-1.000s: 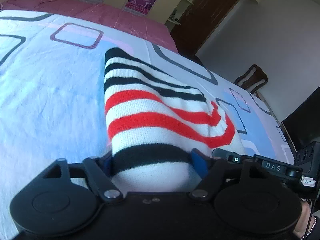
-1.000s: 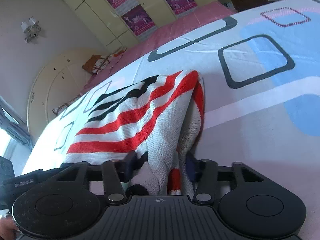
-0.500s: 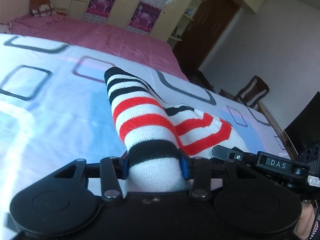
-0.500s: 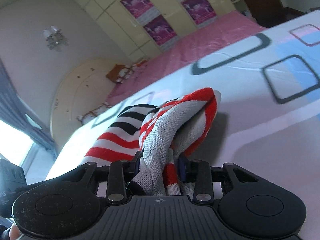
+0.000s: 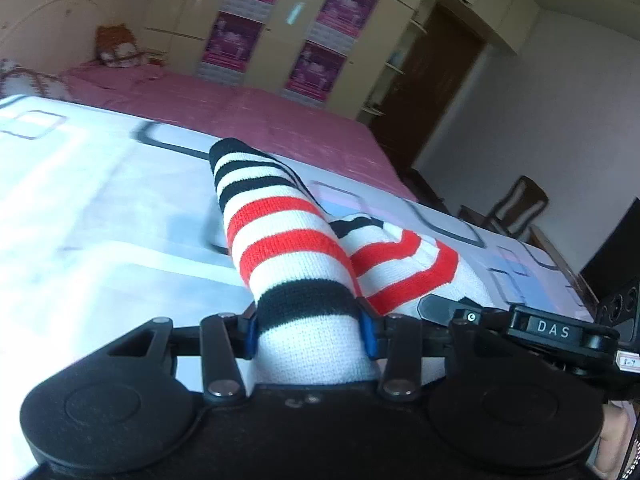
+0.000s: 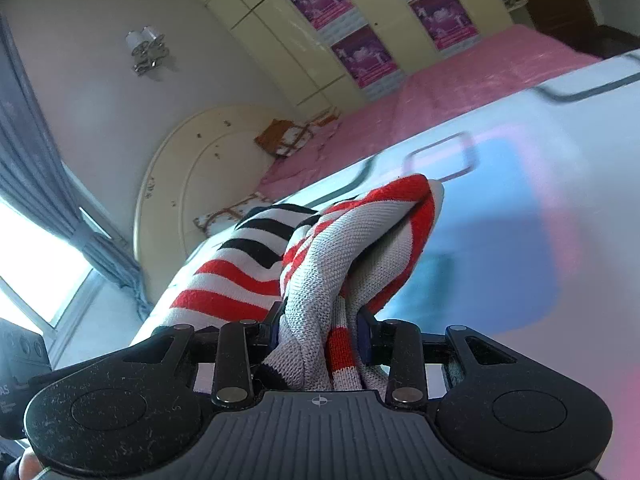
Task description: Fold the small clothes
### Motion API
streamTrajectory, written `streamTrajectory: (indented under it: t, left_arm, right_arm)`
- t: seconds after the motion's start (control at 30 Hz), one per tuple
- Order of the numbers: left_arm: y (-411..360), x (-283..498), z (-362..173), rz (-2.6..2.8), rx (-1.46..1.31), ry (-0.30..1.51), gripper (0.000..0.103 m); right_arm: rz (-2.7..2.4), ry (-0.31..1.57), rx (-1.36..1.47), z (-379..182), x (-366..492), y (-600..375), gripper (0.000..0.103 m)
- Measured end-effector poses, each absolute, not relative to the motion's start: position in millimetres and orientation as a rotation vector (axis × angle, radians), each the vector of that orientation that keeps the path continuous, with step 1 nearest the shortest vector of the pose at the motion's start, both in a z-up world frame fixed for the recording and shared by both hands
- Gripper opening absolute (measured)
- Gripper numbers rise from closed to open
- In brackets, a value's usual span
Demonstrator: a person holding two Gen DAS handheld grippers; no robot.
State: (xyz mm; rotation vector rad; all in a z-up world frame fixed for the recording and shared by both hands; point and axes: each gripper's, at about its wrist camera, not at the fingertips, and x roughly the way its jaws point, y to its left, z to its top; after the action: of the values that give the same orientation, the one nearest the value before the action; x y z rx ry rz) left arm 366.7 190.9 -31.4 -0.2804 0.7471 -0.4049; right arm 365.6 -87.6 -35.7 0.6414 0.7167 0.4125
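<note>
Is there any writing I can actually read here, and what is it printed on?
"DAS": white letters on a black label on the right gripper, seen from the left wrist view.
"AS": the end of a cut-off word on the black device at the left edge of the right wrist view.
Small white tag: too small to read.
Purple posters on the wardrobe: too blurred.
</note>
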Motion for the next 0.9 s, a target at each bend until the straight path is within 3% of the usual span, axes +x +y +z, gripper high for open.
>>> streamTrajectory:
  t: [0.43, 0.57, 0.67, 0.9]
  left_arm:
    - [291, 397, -62, -0.281, -0.177, 0.760, 0.045]
    - [303, 397, -81, -0.279, -0.179, 0.776, 0.055]
    - [305, 396, -78, -0.276, -0.164, 0.774, 0.061]
    - [324, 385, -52, -0.272, -0.159, 0.692, 0.059]
  right_arm:
    - [0.439, 0.808, 0.593, -78, 422, 26, 0.036]
    - [0.406, 0.831, 0.582, -88, 418, 17, 0.036]
    - [0.391, 0.842, 0.567, -84, 416, 12, 0.036]
    - [0.321, 0.723, 0.485, -42, 413, 13, 0.036]
